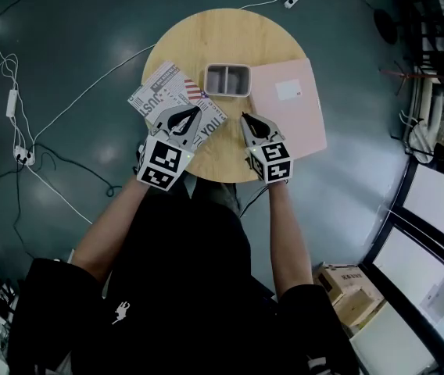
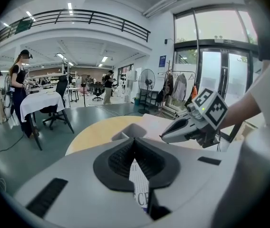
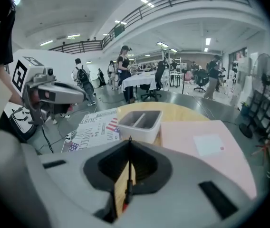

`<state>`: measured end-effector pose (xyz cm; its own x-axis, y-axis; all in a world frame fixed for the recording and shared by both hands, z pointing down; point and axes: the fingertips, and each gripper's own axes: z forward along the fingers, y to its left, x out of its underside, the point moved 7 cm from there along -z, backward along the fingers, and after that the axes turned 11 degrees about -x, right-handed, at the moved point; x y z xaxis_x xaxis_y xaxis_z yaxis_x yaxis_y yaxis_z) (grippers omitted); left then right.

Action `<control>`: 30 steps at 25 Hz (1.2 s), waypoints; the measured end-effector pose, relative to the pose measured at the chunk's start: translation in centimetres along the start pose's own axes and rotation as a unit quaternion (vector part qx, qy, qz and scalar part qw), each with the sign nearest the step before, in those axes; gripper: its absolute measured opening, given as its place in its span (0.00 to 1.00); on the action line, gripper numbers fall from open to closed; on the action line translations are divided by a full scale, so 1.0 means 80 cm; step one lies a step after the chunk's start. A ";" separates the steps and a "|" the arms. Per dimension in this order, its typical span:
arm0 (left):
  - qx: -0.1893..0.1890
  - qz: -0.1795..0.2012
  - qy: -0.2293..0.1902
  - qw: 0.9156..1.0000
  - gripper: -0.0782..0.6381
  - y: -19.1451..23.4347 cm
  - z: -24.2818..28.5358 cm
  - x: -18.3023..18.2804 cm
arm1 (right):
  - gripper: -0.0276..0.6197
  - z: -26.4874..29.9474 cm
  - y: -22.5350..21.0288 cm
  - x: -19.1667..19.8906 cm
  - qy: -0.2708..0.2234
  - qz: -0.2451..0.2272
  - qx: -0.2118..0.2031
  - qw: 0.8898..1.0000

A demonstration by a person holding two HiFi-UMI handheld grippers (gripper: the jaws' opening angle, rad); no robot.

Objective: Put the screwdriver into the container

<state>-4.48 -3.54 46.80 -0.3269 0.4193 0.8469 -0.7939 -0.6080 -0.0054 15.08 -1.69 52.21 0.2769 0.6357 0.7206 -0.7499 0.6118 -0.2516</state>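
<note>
Round pale wooden bench [image 1: 230, 33] from above, with both gripper views. At far left, flat printed newspaper sheet [image 1: 159, 92]. Over its near right corner, left gripper [image 1: 187, 117], jaws closed together on nothing, newsprint showing through the gap beneath them. At mid-bench, grey rectangular two-compartment plastic container [image 1: 227, 94], upright and apparently empty, just beside the newspaper on one side and the folder on the other. Near the front edge and short of the container, right gripper [image 1: 250, 125], jaws clenched on the thin black-shafted screwdriver [image 3: 129, 175], shaft lying along the seam of the jaws, tip toward the container, a trace of red at the near end. At right, flat pink folder [image 1: 288, 112], overhanging the bench edge. Step in hand, by judgement: carry to the container, not yet over it. For a clean placement: advance until the shaft is above one compartment, keep it parallel to the divider, lower inside the walls, then release; left gripper kept clear.
</note>
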 end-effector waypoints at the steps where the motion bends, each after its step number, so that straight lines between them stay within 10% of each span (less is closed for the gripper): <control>1: 0.001 0.002 0.000 1.000 0.11 -0.002 -0.001 -0.001 | 0.07 -0.003 0.000 0.000 -0.010 0.003 0.000 1.000; 30: -0.021 -0.034 -0.090 0.995 0.11 0.017 -0.025 -0.090 | 0.07 -0.086 0.003 -0.122 -0.247 0.016 0.034 0.968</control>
<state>-4.19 -6.04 39.60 -0.1783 0.3292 0.9273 -0.8331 -0.5519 0.0358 16.33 -4.52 40.63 -0.0555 0.3416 0.9382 -0.7962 0.5518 -0.2480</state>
